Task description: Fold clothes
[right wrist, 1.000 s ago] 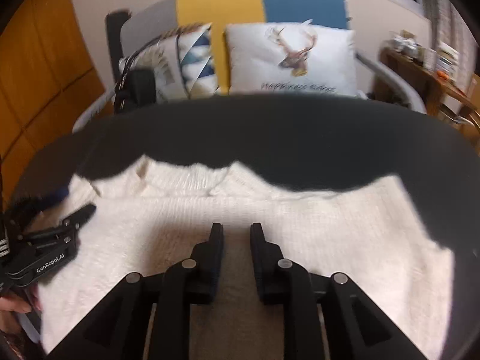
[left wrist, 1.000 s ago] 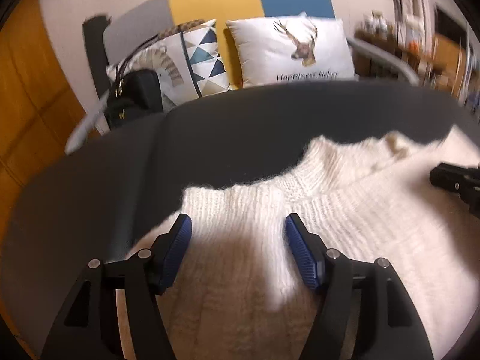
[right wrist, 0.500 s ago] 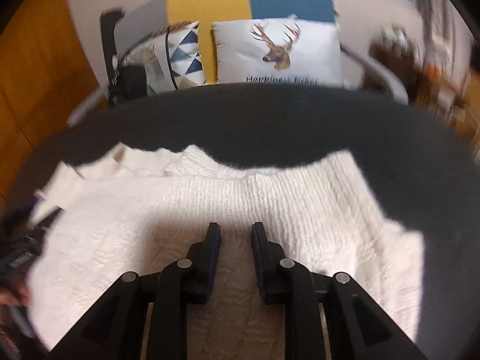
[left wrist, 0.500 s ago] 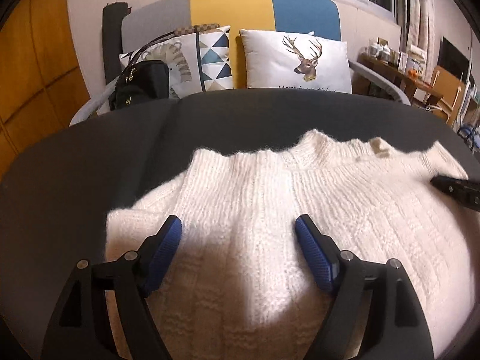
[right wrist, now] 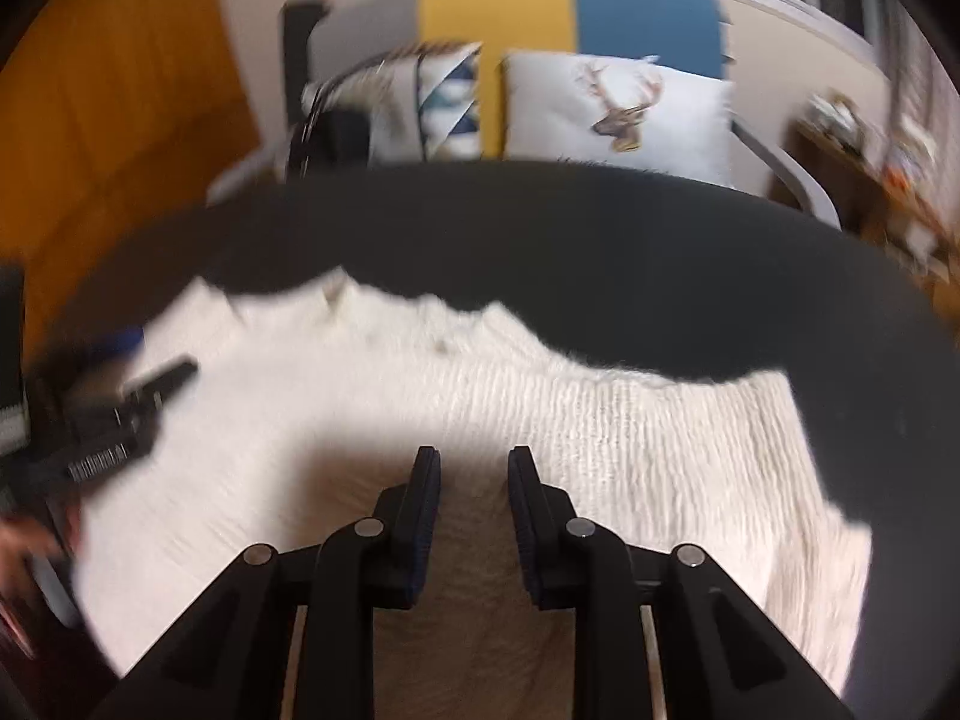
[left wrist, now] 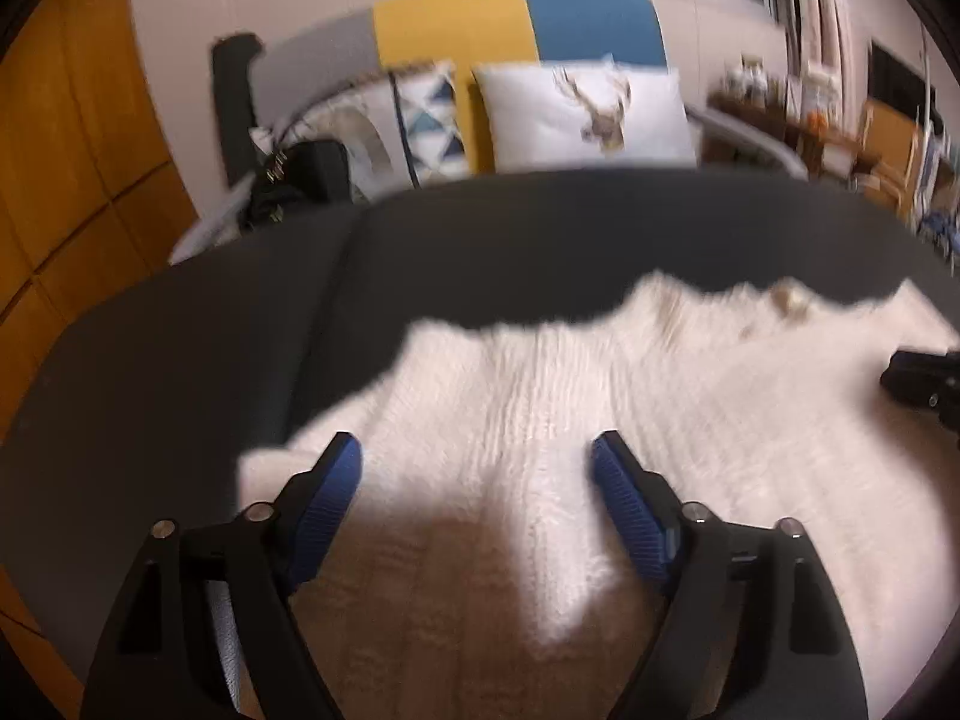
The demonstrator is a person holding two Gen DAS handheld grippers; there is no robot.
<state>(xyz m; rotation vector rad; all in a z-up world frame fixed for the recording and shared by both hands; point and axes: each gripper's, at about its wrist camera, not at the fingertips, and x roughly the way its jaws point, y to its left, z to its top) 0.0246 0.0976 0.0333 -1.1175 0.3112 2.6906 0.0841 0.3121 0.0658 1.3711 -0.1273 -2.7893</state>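
The left gripper is hovering low over the near left part of a cream knitted sweater, its blue-padded fingers standing wide apart with nothing between them. The knit is lying spread across a dark round table, reaching almost from one side of it to the other, with a ribbed neckline showing along the far edge and what looks like a small tag beside it.

Moving rightward, the right gripper is hanging over the middle of the sweater's near half, its fingers standing a narrow gap apart; no cloth is showing between them in its own view, so it is holding nothing as far as I can tell. In the left view its tips are poking in from the right edge, just above the fabric.

As to progress, the garment is lying broad and mostly flat, and the far edge is running uneven, with bumps and dips. I cannot make out the sleeves as separate shapes, so they may be tucked across the body, or simply blurred into it. The pictures are not settling that. What is plain is that the sweater is not yet forming a compact folded stack; by my reading, bringing it down to a small neat shape is what is remaining.

Behind the table, a sofa with a deer cushion and a black bag is standing well clear.
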